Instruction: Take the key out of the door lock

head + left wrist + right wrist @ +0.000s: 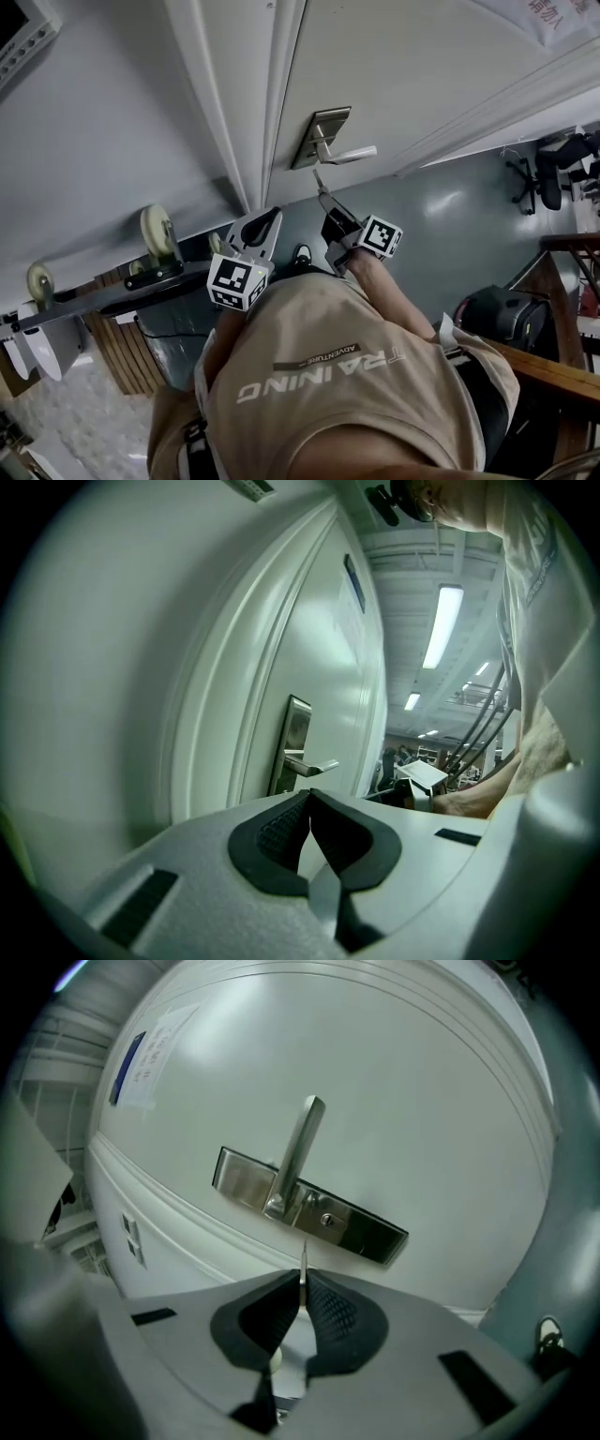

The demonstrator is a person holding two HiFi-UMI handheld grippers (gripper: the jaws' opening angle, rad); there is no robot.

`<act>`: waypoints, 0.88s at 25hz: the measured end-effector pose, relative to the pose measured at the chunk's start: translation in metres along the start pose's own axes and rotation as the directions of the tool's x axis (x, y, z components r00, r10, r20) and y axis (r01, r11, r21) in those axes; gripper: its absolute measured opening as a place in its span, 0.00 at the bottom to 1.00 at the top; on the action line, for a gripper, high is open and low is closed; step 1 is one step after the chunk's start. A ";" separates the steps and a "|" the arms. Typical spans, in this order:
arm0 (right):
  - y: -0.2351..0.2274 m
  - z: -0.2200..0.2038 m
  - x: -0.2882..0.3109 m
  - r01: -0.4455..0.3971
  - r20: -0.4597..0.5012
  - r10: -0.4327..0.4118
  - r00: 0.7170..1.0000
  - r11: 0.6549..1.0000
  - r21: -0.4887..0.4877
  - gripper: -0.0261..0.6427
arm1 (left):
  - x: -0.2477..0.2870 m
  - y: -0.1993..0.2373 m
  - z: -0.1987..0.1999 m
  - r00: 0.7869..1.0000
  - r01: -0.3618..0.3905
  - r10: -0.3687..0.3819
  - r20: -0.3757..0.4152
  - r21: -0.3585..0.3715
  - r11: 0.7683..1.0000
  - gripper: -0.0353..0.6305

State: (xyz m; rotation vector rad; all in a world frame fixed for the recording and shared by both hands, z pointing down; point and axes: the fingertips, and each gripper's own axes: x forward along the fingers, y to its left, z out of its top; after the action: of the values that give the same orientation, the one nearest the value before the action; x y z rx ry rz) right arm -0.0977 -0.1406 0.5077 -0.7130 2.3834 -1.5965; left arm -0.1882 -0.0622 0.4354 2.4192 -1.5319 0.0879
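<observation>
Key [302, 1265] stood pinched edge-on between the closed pads of the right gripper [301, 1283], its thin blade poking out past the tips toward the door [375, 1082]. The blade's tip stopped just short of the metal lock plate [366, 1227] and lay off to one side of the small round keyhole [326, 1220], so the key was clear of the lock. The lever handle [302, 1147] stuck out from the same plate.

In the head view the right gripper [330, 211] pointed up at the lock plate [319, 136], and the key [320, 185] showed as a slim sliver between the jaws and the plate's lower edge, below the handle [352, 153]. The left gripper [267, 220] hung beside it, nearer the door frame, away from the lock. In its own view the left gripper [309, 799] had its dark pads meeting at the tips with nothing caught between them. The person's beige shirt [356, 375] filled the lower part of the head view.
</observation>
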 end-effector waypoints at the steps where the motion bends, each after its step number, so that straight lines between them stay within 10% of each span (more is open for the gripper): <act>1: 0.001 -0.004 -0.004 0.022 0.000 -0.022 1.000 1.000 -0.013 0.06 | -0.001 -0.001 -0.004 1.000 0.016 -0.016 -0.002 -0.007 1.000 0.07; 9: 0.022 -0.015 -0.043 0.141 -0.020 -0.156 0.988 0.933 -0.332 0.06 | 0.011 0.000 -0.036 0.994 0.105 -0.107 -0.025 -0.067 0.992 0.07; 13: 0.020 -0.011 -0.068 0.166 -0.052 -0.233 0.971 0.815 -0.554 0.06 | 0.021 -0.012 -0.041 0.995 0.091 -0.095 -0.035 -0.083 0.992 0.07; 16: 0.022 -0.017 -0.072 0.094 -0.116 -0.266 0.957 0.662 -0.744 0.06 | 0.026 -0.025 -0.043 0.996 0.069 -0.073 -0.056 -0.069 0.995 0.07; 22: 0.012 0.007 -0.103 -0.065 -0.201 -0.144 0.969 0.635 -0.769 0.06 | 0.059 -0.064 -0.050 0.993 -0.029 0.027 -0.118 -0.019 0.999 0.07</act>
State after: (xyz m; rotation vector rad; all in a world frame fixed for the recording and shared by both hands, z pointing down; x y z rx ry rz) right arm -0.0092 -0.0930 0.4823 -0.7082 3.2743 -0.5863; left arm -0.1004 -0.0755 0.4824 2.3328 -1.5076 0.2152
